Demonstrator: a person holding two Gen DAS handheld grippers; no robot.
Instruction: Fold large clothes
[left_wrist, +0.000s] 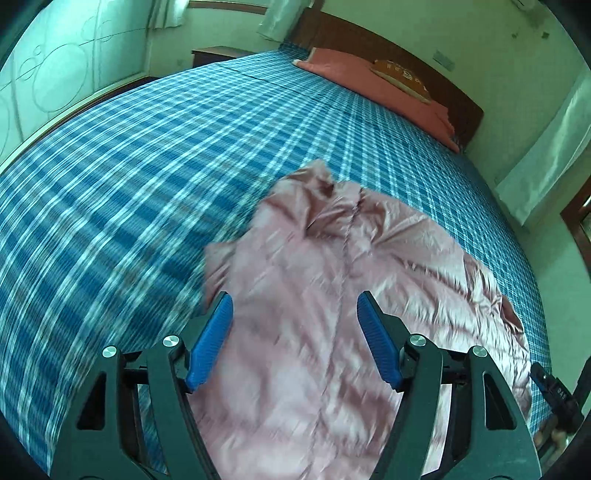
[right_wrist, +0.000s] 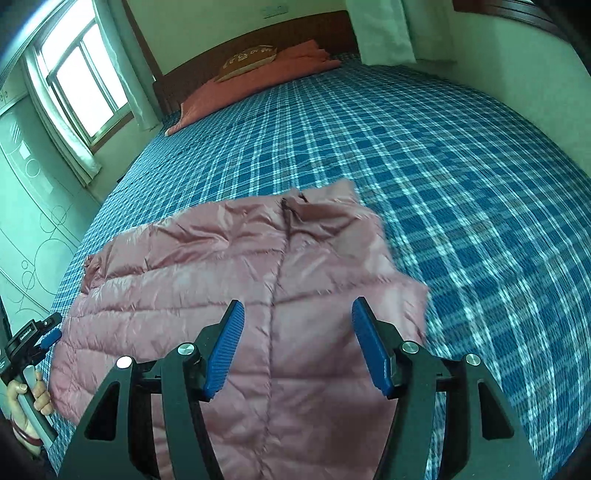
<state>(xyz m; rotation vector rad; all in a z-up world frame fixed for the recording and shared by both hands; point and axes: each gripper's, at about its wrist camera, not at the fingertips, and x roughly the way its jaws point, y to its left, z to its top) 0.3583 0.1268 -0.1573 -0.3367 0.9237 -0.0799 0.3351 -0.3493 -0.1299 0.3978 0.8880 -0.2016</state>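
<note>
A pink quilted jacket (left_wrist: 332, 288) lies spread on a bed with a blue plaid sheet (left_wrist: 129, 192), zipper up and collar pointing to the headboard. It also shows in the right wrist view (right_wrist: 229, 280). My left gripper (left_wrist: 295, 314) is open and empty, held above the jacket's lower half. My right gripper (right_wrist: 297, 321) is open and empty, also above the jacket near the zipper line. The left gripper (right_wrist: 51, 332) with the hand holding it shows at the left edge of the right wrist view.
A red blanket (left_wrist: 388, 85) and a brown cushion (left_wrist: 402, 79) lie at the dark wooden headboard (right_wrist: 258, 40). A wardrobe (left_wrist: 55, 74) stands beside the bed, a window (right_wrist: 85, 81) and curtains beyond. Plaid sheet (right_wrist: 461, 184) spreads around the jacket.
</note>
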